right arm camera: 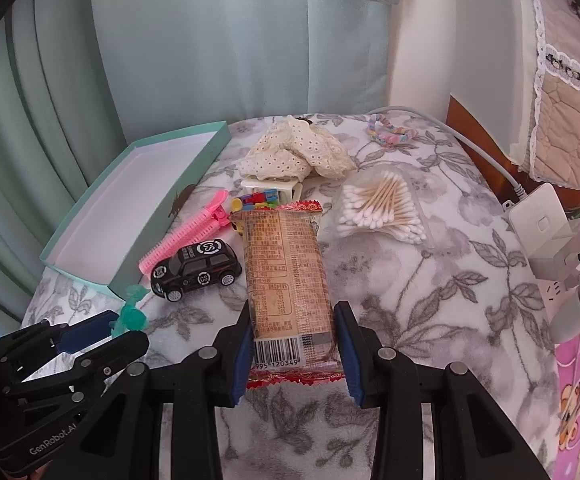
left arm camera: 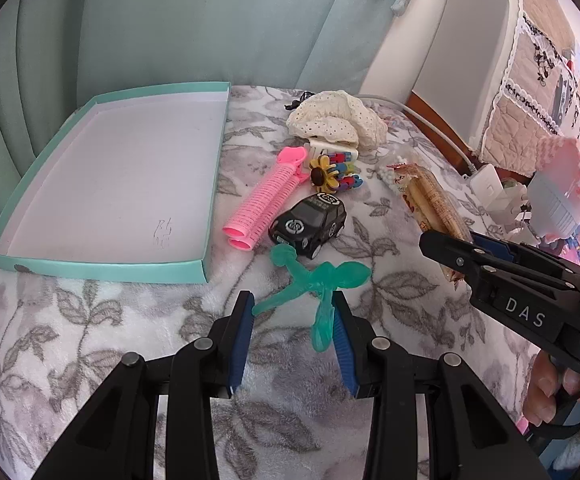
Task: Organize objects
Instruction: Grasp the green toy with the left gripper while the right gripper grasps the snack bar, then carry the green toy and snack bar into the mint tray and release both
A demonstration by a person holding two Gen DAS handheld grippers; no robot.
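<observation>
The left gripper [left arm camera: 293, 312] is seen spread wide just above the floral blanket [left arm camera: 89, 320], with a translucent green figure [left arm camera: 314, 284] lying between its blue pads, one limb against the right pad; whether it is gripped cannot be told. The right gripper [right arm camera: 294, 334] is seen with both pads against the sides of a brown snack packet [right arm camera: 287, 276], barcode end nearest. Just beyond the figure a black toy car [left arm camera: 310, 222] is found, with a pink hair roller [left arm camera: 263, 200] beside it and a sunflower trinket [left arm camera: 322, 176] behind. A bag of cotton swabs [right arm camera: 382, 208] is set right of the packet. Farther back a cream lace cloth [left arm camera: 338, 120] is heaped, and at the left a shallow teal box lid [left arm camera: 101, 270] lies open.
</observation>
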